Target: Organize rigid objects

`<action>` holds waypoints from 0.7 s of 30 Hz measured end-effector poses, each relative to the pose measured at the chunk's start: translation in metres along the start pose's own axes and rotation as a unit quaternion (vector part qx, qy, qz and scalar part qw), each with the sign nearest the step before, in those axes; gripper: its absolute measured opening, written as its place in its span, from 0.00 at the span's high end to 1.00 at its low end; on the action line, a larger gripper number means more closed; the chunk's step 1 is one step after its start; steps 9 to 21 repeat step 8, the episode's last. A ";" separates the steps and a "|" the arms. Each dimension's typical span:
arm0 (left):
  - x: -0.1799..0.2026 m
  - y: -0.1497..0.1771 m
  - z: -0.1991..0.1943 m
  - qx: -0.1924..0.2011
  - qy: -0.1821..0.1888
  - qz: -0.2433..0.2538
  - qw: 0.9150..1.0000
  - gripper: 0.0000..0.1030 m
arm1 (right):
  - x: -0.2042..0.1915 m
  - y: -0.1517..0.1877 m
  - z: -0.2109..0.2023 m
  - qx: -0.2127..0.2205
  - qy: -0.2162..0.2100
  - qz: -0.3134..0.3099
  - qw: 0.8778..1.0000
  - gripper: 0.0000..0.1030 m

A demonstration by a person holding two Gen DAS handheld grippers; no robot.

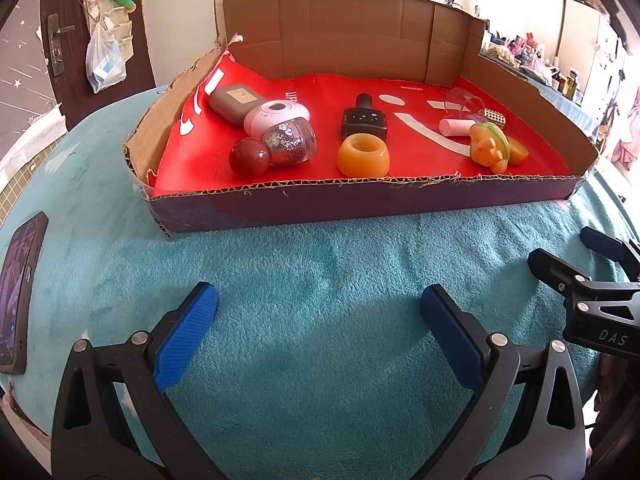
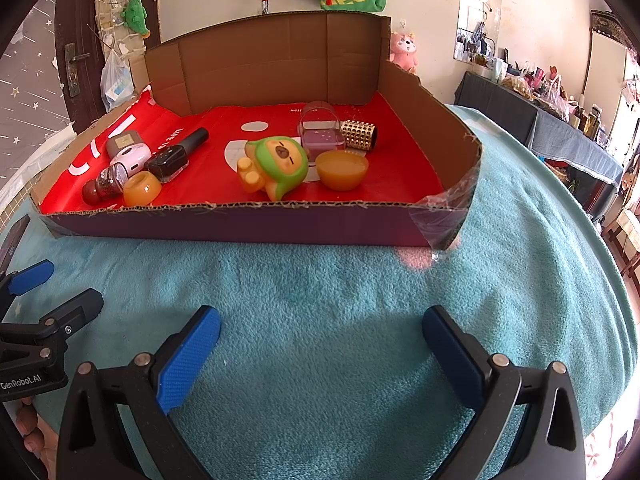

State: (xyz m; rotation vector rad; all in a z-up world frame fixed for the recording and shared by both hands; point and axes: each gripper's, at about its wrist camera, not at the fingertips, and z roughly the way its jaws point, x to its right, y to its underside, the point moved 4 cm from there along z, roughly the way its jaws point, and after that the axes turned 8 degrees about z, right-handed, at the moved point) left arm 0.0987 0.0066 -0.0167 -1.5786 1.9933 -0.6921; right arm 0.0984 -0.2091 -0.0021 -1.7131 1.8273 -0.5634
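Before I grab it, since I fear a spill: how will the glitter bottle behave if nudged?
The glitter bottle lies on its side with a round red cap, so it will probably roll. It looks glassy, likely slippery and breakable.

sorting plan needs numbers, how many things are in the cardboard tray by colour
Orange or amber: 3, ring, bowl, green-hooded toy
Black: 1, bottle
Glitter with red cap: 1, bottle
White or pink: 2, round case, tube
Grey: 1, case
Clear: 1, cup
Gold: 1, studded roller
Total: 10
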 end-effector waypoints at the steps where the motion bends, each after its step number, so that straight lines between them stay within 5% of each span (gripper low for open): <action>1: 0.000 0.000 0.000 0.000 0.000 0.000 1.000 0.00 | 0.000 0.000 0.000 0.000 0.000 0.000 1.000 0.00; 21: 0.000 0.000 0.000 -0.002 0.002 -0.003 1.000 0.00 | 0.000 0.000 0.000 0.000 0.000 0.000 1.000 0.00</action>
